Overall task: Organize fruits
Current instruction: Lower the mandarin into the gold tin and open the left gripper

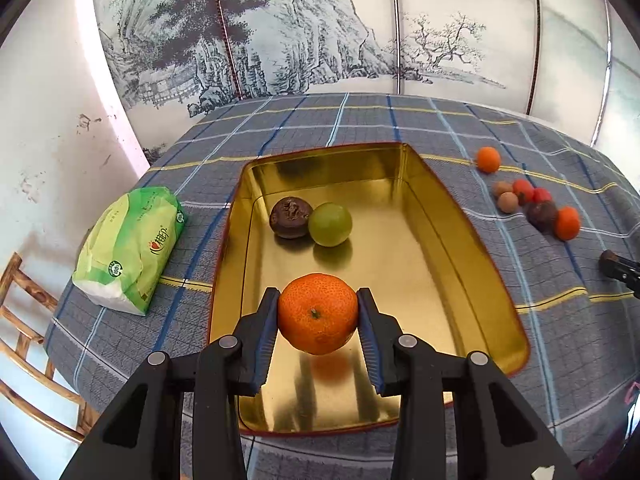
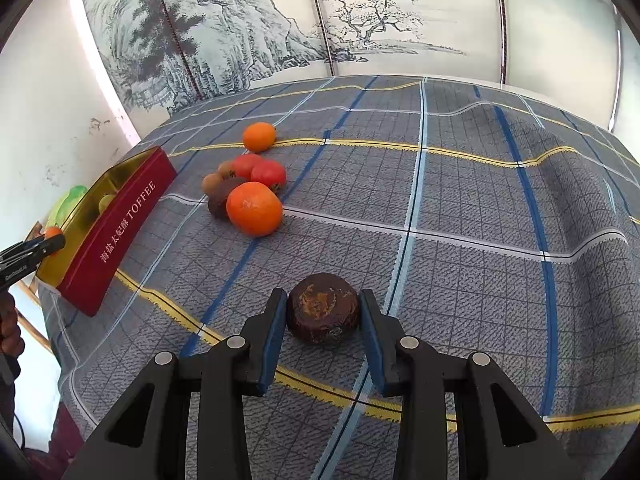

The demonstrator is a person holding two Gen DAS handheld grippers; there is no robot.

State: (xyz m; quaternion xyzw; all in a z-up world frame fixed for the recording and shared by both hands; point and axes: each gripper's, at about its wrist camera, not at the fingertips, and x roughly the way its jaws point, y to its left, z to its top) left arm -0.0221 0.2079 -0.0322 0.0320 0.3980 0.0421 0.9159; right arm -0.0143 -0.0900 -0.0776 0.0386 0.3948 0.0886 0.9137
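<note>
Left wrist view: the left gripper (image 1: 318,312) pinches an orange mandarin (image 1: 317,313) between both pads, above the near end of a gold-lined tin (image 1: 460,248). Inside the tin, a dark brown fruit (image 1: 290,217) touches a green fruit (image 1: 330,224). A green tissue pack (image 1: 130,248) lies left of the tin.

Right wrist view: the right gripper (image 2: 323,316) is closed on a dark wrinkled fruit (image 2: 323,314) over the checked tablecloth (image 2: 460,208). 2 loose mandarins (image 2: 254,208) and smaller fruits lie beside the tin's red wall.
</note>
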